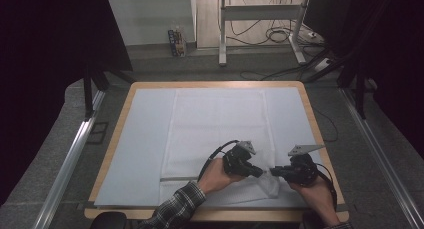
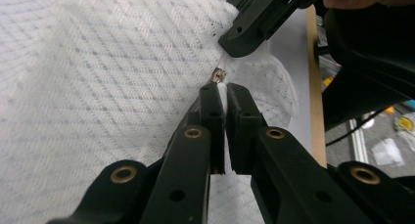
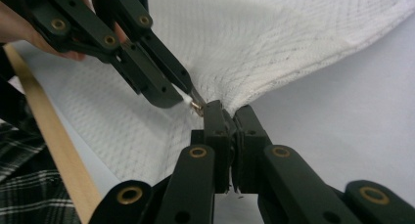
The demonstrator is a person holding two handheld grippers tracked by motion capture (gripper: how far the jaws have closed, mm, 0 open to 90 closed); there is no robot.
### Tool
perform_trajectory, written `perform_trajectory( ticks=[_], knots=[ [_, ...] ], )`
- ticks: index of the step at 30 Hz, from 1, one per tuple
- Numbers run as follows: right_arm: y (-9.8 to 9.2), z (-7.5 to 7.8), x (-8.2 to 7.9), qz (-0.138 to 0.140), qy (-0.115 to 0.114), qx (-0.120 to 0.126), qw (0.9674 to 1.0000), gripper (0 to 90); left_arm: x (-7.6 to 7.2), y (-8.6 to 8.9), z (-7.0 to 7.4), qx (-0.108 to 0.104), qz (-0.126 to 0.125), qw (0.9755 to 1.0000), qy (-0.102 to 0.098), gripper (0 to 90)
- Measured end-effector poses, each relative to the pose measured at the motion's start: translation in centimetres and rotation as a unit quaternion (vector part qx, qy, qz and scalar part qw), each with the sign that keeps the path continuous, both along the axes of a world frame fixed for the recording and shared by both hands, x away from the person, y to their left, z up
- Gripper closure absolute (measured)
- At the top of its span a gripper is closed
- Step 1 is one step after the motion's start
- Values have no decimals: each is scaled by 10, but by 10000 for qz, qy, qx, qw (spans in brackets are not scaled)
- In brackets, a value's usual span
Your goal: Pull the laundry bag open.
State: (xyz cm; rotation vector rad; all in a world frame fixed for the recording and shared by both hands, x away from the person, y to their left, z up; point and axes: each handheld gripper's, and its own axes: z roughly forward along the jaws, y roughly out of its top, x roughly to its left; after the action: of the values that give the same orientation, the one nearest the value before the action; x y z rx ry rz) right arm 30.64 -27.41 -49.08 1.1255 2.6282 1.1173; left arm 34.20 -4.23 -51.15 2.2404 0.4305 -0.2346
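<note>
A white textured towel (image 1: 217, 129) lies spread on a pale sheet (image 1: 135, 149) over the wooden table. Its front right part is bunched up between the two grippers. My left gripper (image 1: 258, 172) points right and is shut on a fold of the towel (image 2: 98, 87); in the left gripper view white cloth shows between its own jaws (image 2: 223, 91). My right gripper (image 1: 273, 172) points left, tip to tip with the left one, and is shut on the towel (image 3: 254, 43) beside it (image 3: 227, 109). The left gripper (image 3: 166, 87) reaches in from the upper left in the right gripper view.
The table's wooden edge (image 1: 320, 139) runs close to the right of the grippers. Metal rails (image 1: 70, 159) flank the table on both sides. Beyond the far edge stand a desk frame (image 1: 260, 19), floor cables (image 1: 280, 36) and a small carton (image 1: 176, 43).
</note>
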Motion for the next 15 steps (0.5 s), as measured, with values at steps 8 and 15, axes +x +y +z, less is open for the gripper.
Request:
perform_trajectory(
  ticks=[8,15],
  knots=[
    [-3,-3,-3,-246,-36,-244,9994,868,-1,9,3,158,60,9998,-40,873],
    [-3,-5,-4,-301,-141,-467,9984,868,-3,20,1,219,124,9997,-64,872]
  ],
)
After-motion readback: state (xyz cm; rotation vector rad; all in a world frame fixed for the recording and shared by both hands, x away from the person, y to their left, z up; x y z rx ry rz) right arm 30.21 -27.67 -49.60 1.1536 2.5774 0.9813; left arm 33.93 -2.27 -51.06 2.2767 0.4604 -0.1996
